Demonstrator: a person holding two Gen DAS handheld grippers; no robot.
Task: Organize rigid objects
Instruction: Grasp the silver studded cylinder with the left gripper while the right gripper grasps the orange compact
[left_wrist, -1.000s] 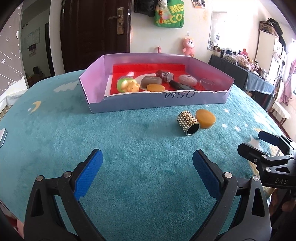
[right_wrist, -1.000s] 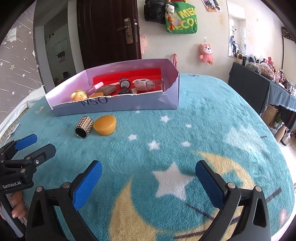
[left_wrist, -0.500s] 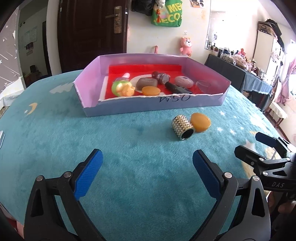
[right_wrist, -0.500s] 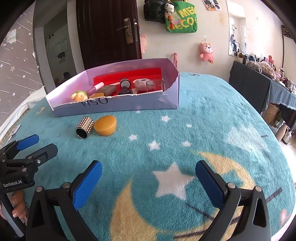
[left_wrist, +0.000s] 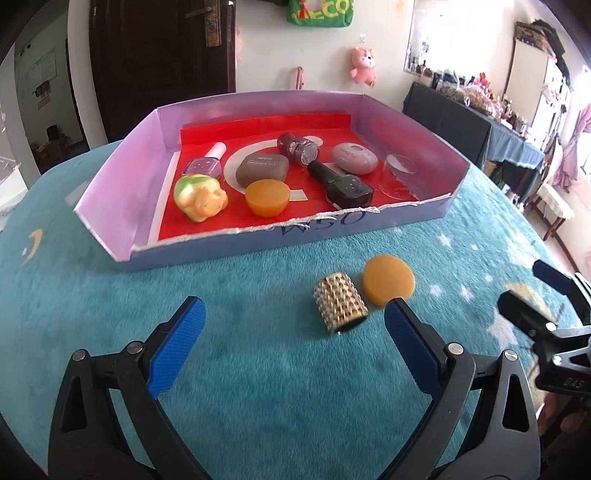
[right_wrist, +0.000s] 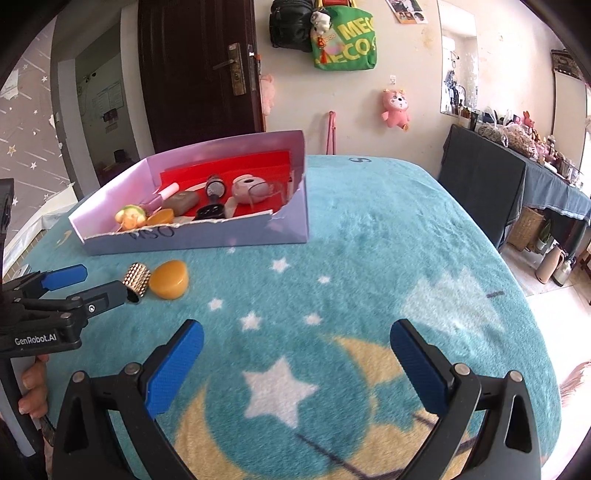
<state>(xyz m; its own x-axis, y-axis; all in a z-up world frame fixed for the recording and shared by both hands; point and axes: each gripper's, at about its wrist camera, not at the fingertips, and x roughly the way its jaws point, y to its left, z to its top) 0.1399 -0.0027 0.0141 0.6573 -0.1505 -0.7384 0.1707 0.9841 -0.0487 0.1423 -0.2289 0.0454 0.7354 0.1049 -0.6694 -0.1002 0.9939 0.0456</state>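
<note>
A gold studded cylinder (left_wrist: 340, 307) lies on its side on the teal blanket (left_wrist: 258, 387), with an orange round block (left_wrist: 387, 279) just right of it. Both also show in the right wrist view: the cylinder (right_wrist: 137, 277) and the block (right_wrist: 170, 283). My left gripper (left_wrist: 291, 334) is open and empty, just short of the cylinder, which lies toward its right finger. My right gripper (right_wrist: 295, 354) is open and empty over the star and moon pattern, well right of both objects. A lilac box (left_wrist: 122, 192) with a red floor stands behind them.
The box holds a green and yellow toy (left_wrist: 199, 197), an orange block (left_wrist: 266, 196), nail polish bottles (left_wrist: 341, 182), a grey case (left_wrist: 262, 169), a pink case (left_wrist: 354, 158) and a clear cup (left_wrist: 400, 173). A dark cloth-covered table (right_wrist: 491, 184) stands at the right.
My left gripper has moved forward and closer to the gold cylinder and the box, which now look larger. The right gripper has barely moved.
</note>
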